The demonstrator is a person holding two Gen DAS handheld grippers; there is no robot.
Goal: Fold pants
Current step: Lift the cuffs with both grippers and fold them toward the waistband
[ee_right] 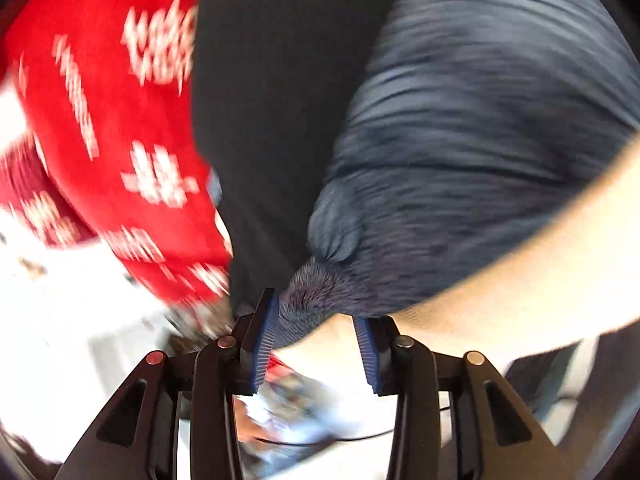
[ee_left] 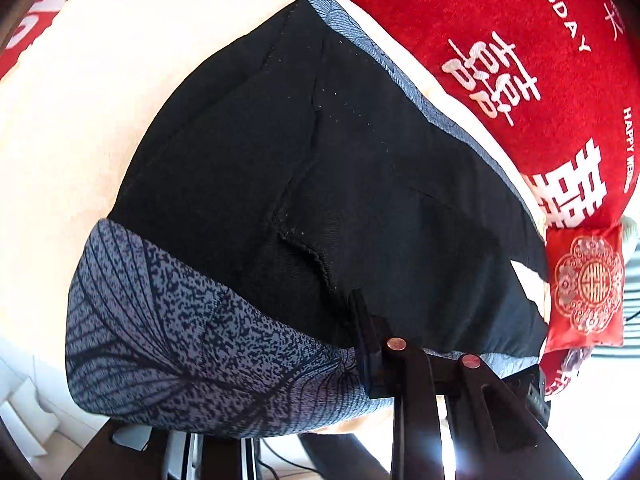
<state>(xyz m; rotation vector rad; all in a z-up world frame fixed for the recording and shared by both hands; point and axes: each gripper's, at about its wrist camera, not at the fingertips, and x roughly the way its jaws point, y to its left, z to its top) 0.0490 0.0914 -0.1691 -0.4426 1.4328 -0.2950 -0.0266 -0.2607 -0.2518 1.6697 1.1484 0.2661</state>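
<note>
The black pants (ee_left: pixel 320 160) lie on a cream bed surface (ee_left: pixel 100 80), with a grey-blue leaf-patterned band (ee_left: pixel 180 320) along their near edge. My left gripper (ee_left: pixel 384 320) is at that near edge and is shut on the pants. One finger (ee_left: pixel 360 320) rests on top of the cloth and the other is hidden under it. In the blurred right wrist view, the pants' patterned cloth (ee_right: pixel 480 120) bunches toward my right gripper (ee_right: pixel 314 312). A tip of that cloth lies against the left pad (ee_right: pixel 264 332). The right pad (ee_right: pixel 366 344) stands clear of it, so the jaws are open.
A red blanket (ee_left: pixel 500 40) with white characters lies along the far side of the pants and also shows in the right wrist view (ee_right: pixel 120 120). A small red patterned pouch (ee_left: pixel 586 284) sits at the right. Floor and cables show past the bed's near edge.
</note>
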